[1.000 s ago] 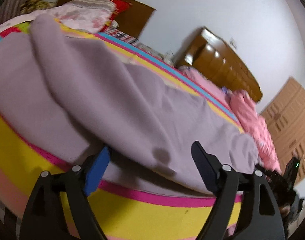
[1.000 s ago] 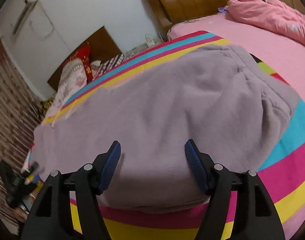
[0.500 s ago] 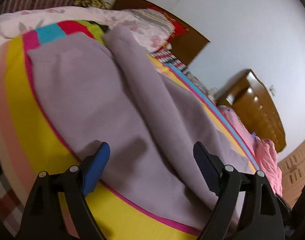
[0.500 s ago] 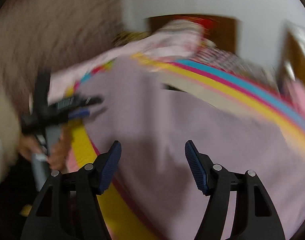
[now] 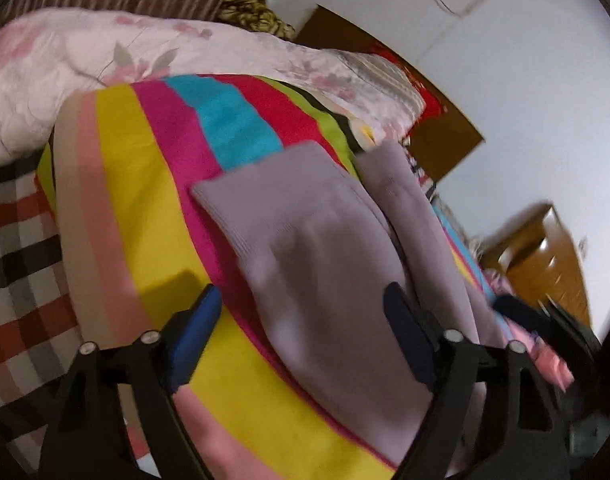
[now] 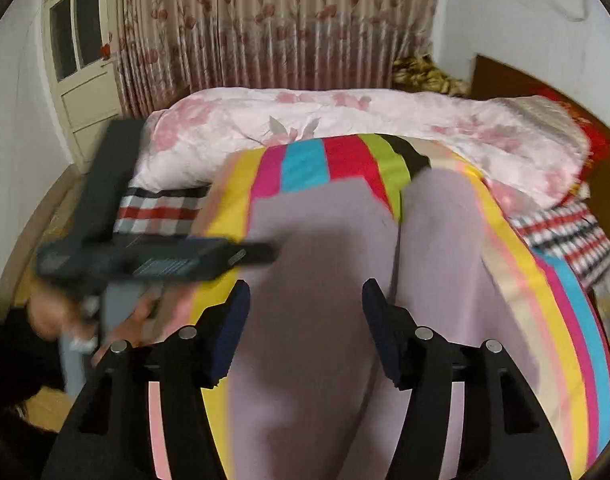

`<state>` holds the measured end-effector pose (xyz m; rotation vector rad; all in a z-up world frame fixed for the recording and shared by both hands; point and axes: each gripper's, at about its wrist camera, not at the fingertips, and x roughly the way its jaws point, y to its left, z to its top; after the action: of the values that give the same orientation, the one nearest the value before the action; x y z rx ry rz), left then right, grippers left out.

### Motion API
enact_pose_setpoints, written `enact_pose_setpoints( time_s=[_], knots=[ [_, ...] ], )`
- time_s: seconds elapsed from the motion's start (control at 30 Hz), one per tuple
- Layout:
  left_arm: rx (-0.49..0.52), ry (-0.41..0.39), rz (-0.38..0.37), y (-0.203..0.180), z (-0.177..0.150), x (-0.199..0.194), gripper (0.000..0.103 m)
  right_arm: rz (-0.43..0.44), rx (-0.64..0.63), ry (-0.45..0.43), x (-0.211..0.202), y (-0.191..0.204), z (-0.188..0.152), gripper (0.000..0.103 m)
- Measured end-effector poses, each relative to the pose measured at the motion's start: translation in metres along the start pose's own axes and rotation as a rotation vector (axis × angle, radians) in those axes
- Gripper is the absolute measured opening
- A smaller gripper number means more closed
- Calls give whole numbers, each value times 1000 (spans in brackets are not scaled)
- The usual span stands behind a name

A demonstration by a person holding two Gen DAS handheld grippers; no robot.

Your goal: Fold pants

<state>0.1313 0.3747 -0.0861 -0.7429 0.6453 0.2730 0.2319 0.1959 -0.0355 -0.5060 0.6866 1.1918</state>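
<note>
We've swung both tools from the waist end to the leg ends of the lilac pants (image 6: 325,280) on the striped bed (image 5: 145,220); left tool (image 5: 301,336) & right tool (image 6: 305,328), spread, empty, are closing, ready to pinch cuffs.

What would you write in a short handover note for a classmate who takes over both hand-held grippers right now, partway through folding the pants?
Left hand-held gripper: jaws closing, nothing pinched yet; it hangs over the hem edge of one pant leg.
Right hand-held gripper: jaws closing, holding nothing, above the same leg.
Pants: lilac, spread flat on the striped sheet, the two legs side by side with hems toward the flowered quilt.
Done: pants laid out; no fold visible yet.
Left: grip the hems, bring them over toward the waist, then fold again and smooth.
</note>
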Motion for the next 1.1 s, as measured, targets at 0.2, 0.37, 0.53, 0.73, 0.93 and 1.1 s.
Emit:
enact_pose_setpoints(
  time_s=[0.2, 0.37, 0.53, 0.73, 0.93, 1.1],
  knots=[
    [-48, -18, 60, 18, 16, 17, 64, 141, 113, 111, 106, -71, 58, 57],
    [-22, -43, 83, 18, 28, 27, 63, 157, 82, 204, 146, -85, 71, 57],
    [64, -42, 91, 8, 28, 34, 9, 156, 1, 180, 133, -77, 65, 13],
    [111, -142, 90, -7, 47, 6, 5, 92, 2, 94, 115, -79, 97, 12],
    [43, -35, 194, 21, 50, 43, 12, 56, 40, 195, 164, -80, 87, 15],
    [43, -147, 320, 19, 42, 8, 82, 115, 207, 121, 115, -103, 83, 64]
  ],
)
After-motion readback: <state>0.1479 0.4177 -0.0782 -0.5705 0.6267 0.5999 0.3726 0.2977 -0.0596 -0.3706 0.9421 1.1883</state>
